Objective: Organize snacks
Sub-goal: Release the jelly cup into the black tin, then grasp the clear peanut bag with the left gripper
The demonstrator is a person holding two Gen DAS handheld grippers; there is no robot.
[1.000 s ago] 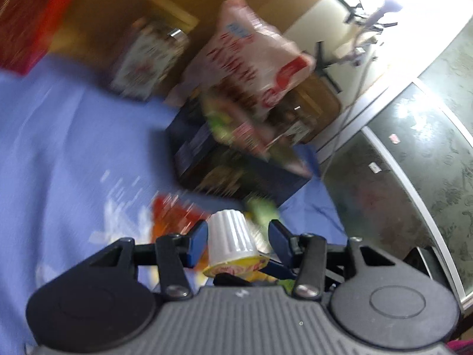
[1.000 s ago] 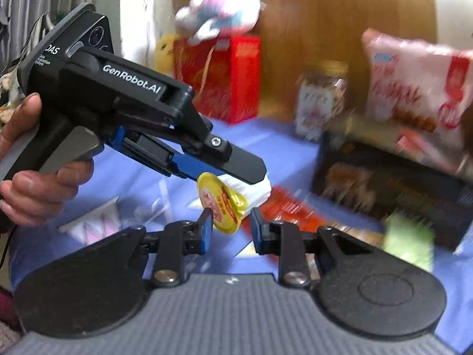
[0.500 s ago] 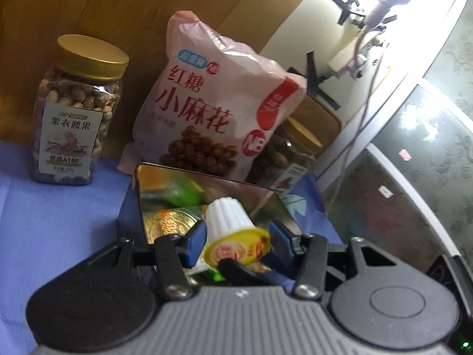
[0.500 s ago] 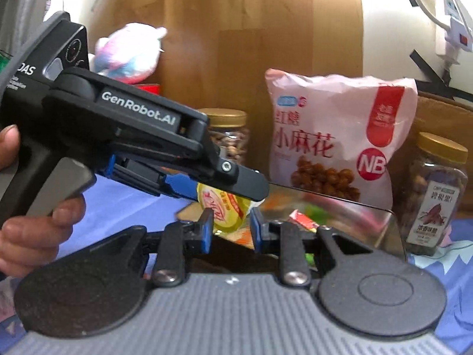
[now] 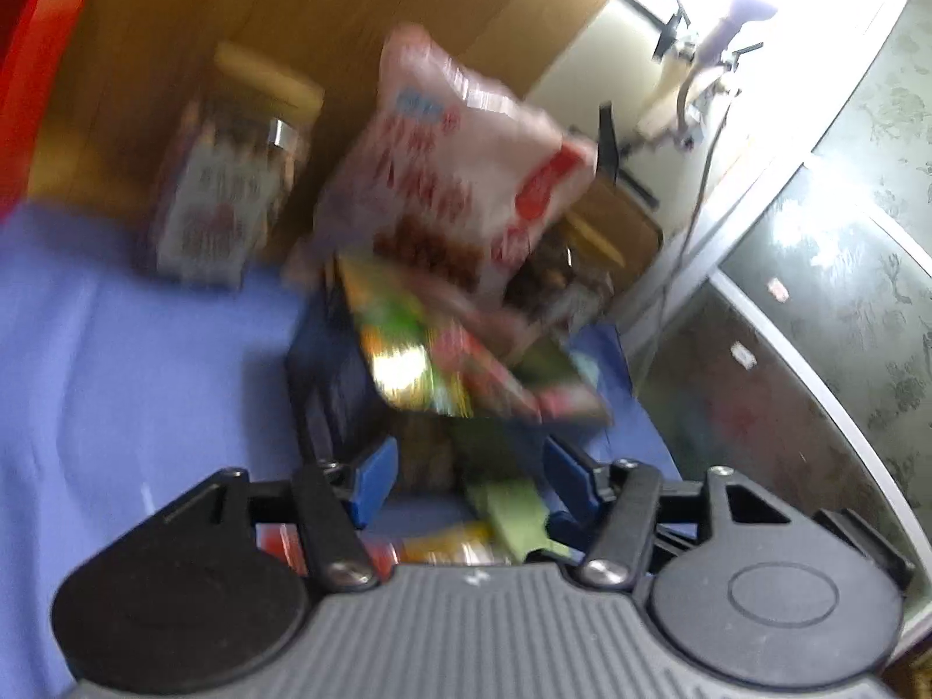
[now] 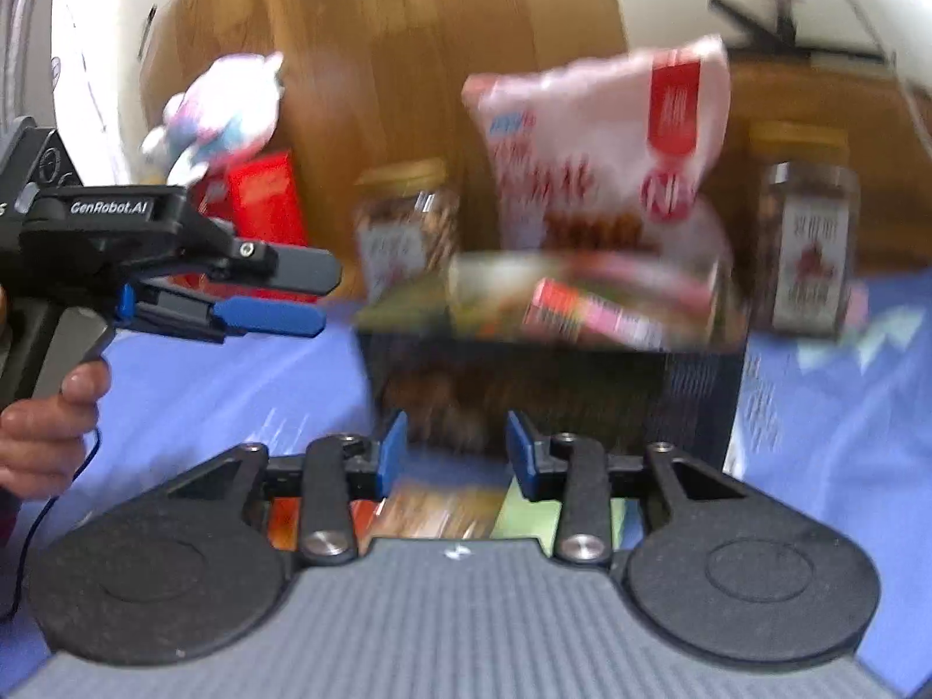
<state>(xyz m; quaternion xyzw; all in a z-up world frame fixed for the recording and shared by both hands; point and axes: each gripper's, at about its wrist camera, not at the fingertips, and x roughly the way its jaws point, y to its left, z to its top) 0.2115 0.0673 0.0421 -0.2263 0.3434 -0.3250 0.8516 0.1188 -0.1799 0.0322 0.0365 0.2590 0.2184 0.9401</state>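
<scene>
Blue cloth (image 6: 844,437) covers the bench, bare ahead-left of both jaws; wooden board stands behind. Dark box (image 6: 553,384) sits straight ahead of the right gripper (image 6: 454,454), near wall just past the tips, packets (image 6: 582,297) piled above its rim, print too blurred to read. Pink-white snack bag (image 6: 606,151) leans behind the box, text smeared. Gold-lid jars (image 6: 408,227) flank it, labels unreadable. Left gripper (image 6: 274,291) is up-left of the right jaws, body marked "GenRobot.AI", a hand (image 6: 46,431) on its grip. Both jaws have just been opening: apart now, nothing between the blue pads. Loose wrappers (image 5: 512,515) lie on the cloth under the left jaws, short of the box
</scene>
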